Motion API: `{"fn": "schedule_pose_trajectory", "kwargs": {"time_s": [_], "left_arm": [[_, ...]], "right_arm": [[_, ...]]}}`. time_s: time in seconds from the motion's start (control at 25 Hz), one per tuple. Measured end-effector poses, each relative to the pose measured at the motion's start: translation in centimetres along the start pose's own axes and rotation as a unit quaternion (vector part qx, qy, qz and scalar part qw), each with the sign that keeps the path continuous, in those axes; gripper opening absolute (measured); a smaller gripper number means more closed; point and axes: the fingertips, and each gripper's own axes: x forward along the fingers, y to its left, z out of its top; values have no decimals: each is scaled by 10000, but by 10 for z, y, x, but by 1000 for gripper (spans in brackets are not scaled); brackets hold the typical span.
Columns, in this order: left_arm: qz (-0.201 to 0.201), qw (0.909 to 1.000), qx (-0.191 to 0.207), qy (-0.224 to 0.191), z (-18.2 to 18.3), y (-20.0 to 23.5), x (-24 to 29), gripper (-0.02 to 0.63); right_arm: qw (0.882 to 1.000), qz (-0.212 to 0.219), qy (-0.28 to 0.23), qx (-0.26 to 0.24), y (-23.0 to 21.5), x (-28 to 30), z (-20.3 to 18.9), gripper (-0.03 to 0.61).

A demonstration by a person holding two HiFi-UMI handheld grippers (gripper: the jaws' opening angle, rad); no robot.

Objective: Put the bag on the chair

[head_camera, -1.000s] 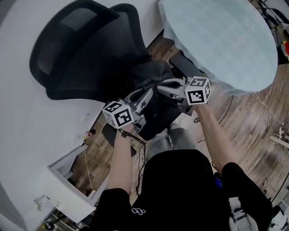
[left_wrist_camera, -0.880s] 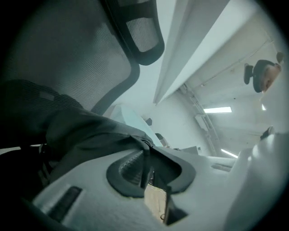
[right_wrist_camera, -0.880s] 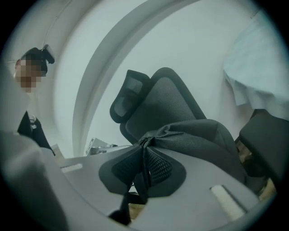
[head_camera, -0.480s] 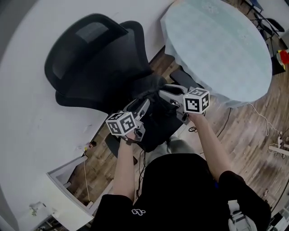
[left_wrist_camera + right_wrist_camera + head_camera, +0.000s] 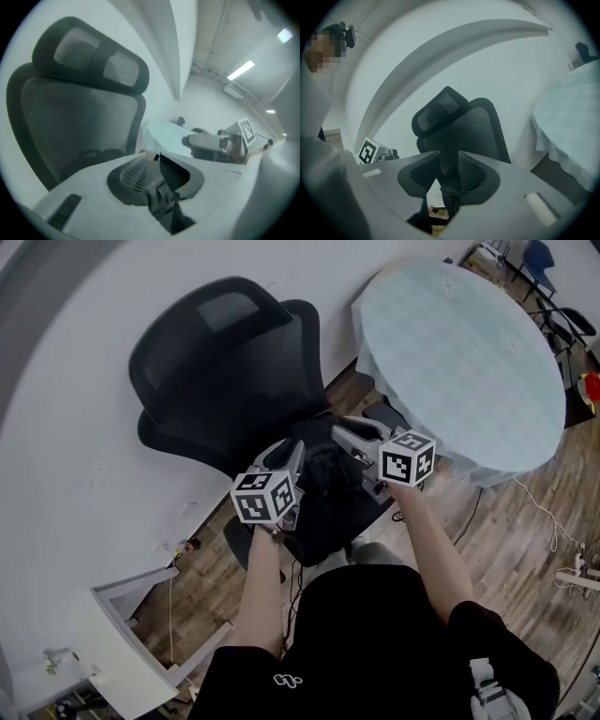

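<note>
Black bag (image 5: 328,491) lies on the seat of the chair (image 5: 220,371). Left gripper (image 5: 292,454) and right gripper (image 5: 345,432) are over it, jaws closing. Each pair has a fold of the bag between it, not yet clamped.

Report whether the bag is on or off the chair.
On: the head view shows the bag lying on the seat of the chair.
</note>
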Motion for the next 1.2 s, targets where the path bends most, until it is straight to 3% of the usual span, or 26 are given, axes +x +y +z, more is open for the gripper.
{"fn": "schedule_pose_trajectory", "kwargs": {"time_s": [0.12, 0.28, 0.36, 0.52, 0.64, 0.72, 1.2], "left_arm": [[293, 9968, 17, -743, 41, -2, -8, -3], [311, 9890, 225, -1429, 86, -30, -20, -3], [370, 9837, 401, -1713, 109, -41, -29, -3], [887, 9696, 542, -2214, 138, -42, -50, -2], [1329, 9617, 541, -2337, 138, -30, -61, -2], [1403, 9604, 551, -2342, 135, -25, -62, -2], [1111, 9617, 293, -2488, 128, -19, -62, 2]], "right_arm": [[9993, -103, -336, -123, 12, 5, 18, 75], [9954, -171, -881, -343, 33, 4, 59, 4], [9918, -176, -1178, -458, 44, 3, 85, 2], [9825, -534, -1522, -927, 60, -4, 121, 3], [9773, -833, -1365, -1392, 61, -7, 122, 3], [9745, -987, -1206, -1611, 58, -9, 119, 3], [9699, -1205, -995, -1869, 49, -8, 109, 3]]}}
